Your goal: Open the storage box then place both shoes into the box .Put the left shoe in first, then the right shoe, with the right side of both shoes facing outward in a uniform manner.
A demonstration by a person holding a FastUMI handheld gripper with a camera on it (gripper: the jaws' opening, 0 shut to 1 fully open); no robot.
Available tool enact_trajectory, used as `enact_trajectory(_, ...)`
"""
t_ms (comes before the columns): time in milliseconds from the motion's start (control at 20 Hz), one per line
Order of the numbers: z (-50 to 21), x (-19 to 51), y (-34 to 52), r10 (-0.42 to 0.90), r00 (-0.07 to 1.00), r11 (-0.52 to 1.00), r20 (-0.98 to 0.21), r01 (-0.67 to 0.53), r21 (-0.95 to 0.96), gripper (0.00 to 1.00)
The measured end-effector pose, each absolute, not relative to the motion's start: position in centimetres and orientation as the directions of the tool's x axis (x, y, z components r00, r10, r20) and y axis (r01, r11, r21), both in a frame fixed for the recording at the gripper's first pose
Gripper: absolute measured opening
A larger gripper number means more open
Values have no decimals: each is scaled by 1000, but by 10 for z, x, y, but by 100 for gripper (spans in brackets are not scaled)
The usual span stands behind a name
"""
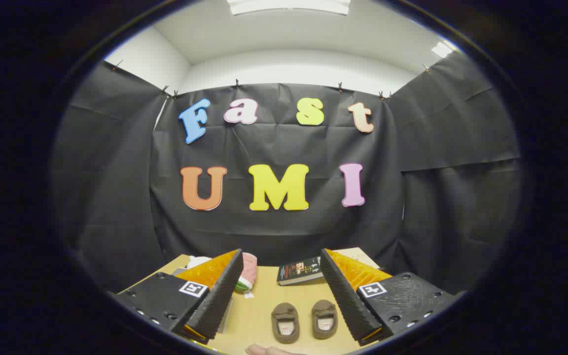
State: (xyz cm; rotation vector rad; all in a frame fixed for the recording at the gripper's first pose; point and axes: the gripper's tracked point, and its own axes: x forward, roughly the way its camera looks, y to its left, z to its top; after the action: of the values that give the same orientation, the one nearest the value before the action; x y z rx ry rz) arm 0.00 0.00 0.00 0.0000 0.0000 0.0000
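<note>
Gripper view. The gripper (pixel 281 291) is held well above the counter (pixel 259 315), tilted only slightly down, so most of what lies ahead is the booth wall. Its fingers stand wide apart with nothing between them; it is open and carries no load.

Two shoes sit side by side on the counter, seen between the fingers and below them: the left shoe (pixel 285 323) and the right shoe (pixel 324 319), as they lie from here. Which is truly the left-foot shoe cannot be told at this size. Both are brown slip-ons, soles down, apart from each other by a narrow gap, openings facing up. They appear laid out as a pair for easy pick-up in turn.

A book (pixel 300 271) lies flat farther back, beyond the shoes. A soft toy (pixel 247 278) with pink and green sits just behind the left finger, partly hidden by it. A hand (pixel 269 350) rests at the near edge of the counter.

The storage box cannot be made out; something grey lies behind the left finger, too hidden to identify.

Judgement: the task is at its start. Neither shoe is touched and no box is open.
</note>
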Motion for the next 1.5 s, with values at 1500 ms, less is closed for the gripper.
enact_trajectory(1500, -168, 45, -13, 7, 936, 995, -352, -40, -88, 95)
